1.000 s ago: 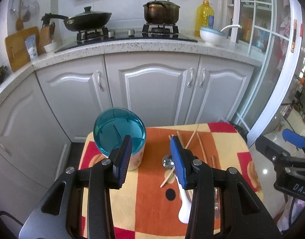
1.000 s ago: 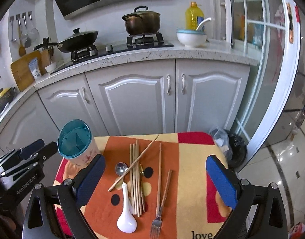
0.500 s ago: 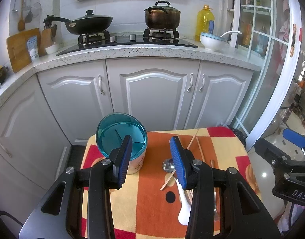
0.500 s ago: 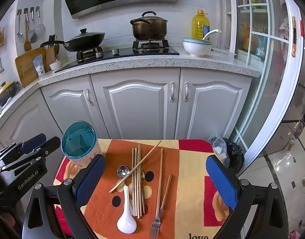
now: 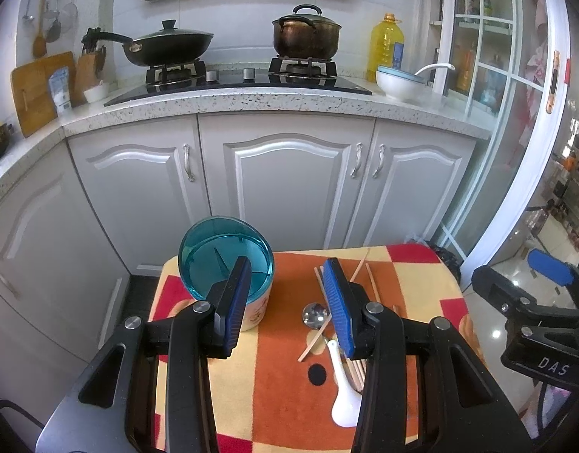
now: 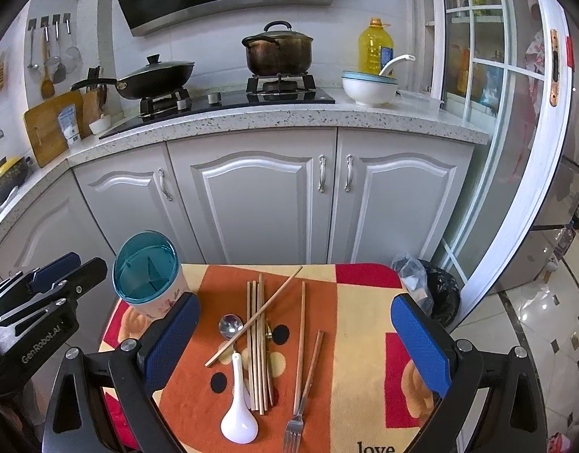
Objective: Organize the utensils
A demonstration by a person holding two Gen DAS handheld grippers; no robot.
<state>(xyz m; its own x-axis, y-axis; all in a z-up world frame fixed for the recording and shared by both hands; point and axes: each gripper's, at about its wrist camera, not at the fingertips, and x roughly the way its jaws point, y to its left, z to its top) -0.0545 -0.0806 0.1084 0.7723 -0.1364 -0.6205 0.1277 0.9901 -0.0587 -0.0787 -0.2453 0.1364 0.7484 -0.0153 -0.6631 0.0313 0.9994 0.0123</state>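
A teal-topped utensil holder (image 6: 145, 268) stands upright at the far left corner of the small table with the orange and yellow cloth (image 6: 365, 302). Several wooden chopsticks (image 6: 257, 339), a metal spoon (image 6: 230, 326), a white soup spoon (image 6: 238, 419) and a fork (image 6: 295, 426) lie loose on the cloth. My right gripper (image 6: 297, 339) hovers wide open above them, holding nothing. My left gripper (image 5: 285, 302) is open and empty, between the holder (image 5: 225, 260) and the metal spoon (image 5: 315, 315). The left finger hides part of the holder's front.
Grey cabinet doors (image 6: 251, 207) rise just behind the table, under a counter with a wok (image 6: 157, 75), a pot (image 6: 278, 53), an oil bottle (image 6: 376, 49) and a white bowl (image 6: 368, 87). A black bin bag (image 6: 436, 290) sits at the table's far right corner, by the glass sliding door.
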